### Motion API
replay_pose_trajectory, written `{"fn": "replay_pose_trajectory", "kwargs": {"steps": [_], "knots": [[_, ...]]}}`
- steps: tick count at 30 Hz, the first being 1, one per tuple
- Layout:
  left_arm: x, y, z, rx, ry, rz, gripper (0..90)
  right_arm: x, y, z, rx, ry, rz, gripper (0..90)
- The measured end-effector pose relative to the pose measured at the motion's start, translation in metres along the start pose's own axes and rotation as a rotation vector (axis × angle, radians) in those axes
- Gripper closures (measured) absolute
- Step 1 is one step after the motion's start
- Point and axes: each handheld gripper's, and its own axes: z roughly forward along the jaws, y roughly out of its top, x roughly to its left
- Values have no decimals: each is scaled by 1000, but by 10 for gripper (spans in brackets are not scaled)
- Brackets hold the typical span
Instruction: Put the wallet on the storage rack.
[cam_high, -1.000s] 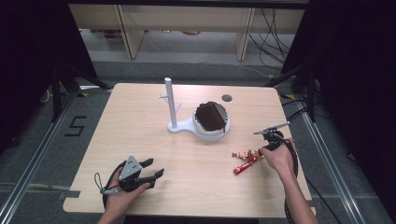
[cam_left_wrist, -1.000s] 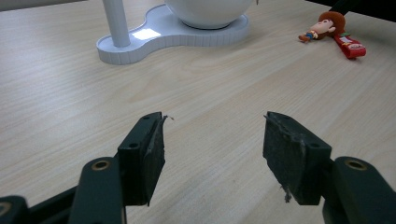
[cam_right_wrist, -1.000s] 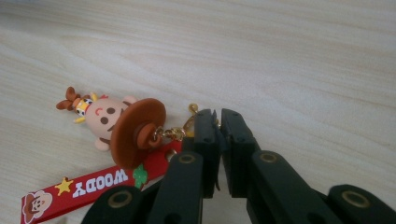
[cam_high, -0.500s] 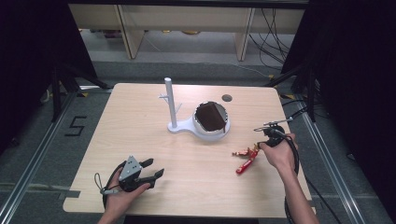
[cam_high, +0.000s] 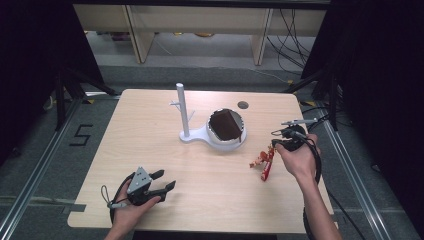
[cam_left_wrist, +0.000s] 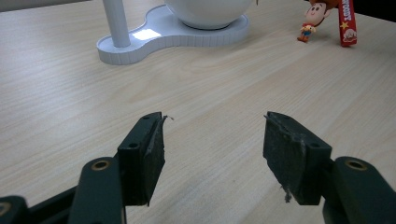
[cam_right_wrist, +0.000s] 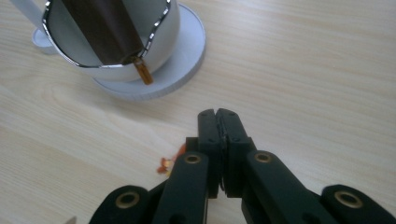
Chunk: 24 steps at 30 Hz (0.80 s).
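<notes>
The right claw (cam_high: 274, 150), jaws pressed together, pinches the red keychain (cam_high: 264, 161), which dangles lengthwise toward the table.

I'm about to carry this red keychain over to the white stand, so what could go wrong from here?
1. The right tongs are shut on the red keychain, which dangles below them; it could swing or slip loose.
2. The stand's post is thin with a small hook, easy to miss.
3. The white bowl stands along the likely path; the dangling charm could snag its rim.

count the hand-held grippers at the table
2: the left hand-held gripper sits low near the table's front-left edge; the right hand-held gripper is at the right side, gripping a red keychain.
</notes>
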Motion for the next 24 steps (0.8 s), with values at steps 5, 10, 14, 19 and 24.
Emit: {"fn": "replay_pose_trajectory", "kwargs": {"steps": [5,10,14,19,24], "knots": [[1,0,-1,3,-1,0,378,8,6,-4,-14,9,-7,896],[0,0,0,-3,-3,-6,378,14,11,-8,-46,22,-9,896],[1,0,-1,1,-2,-3,378,15,17,-13,-69,9,-41,897],[1,0,-1,1,3,-2,378,22,23,-21,-96,49,-33,896],[1,0,-1,0,1,-5,378,30,28,-25,-116,68,-43,897]]}}
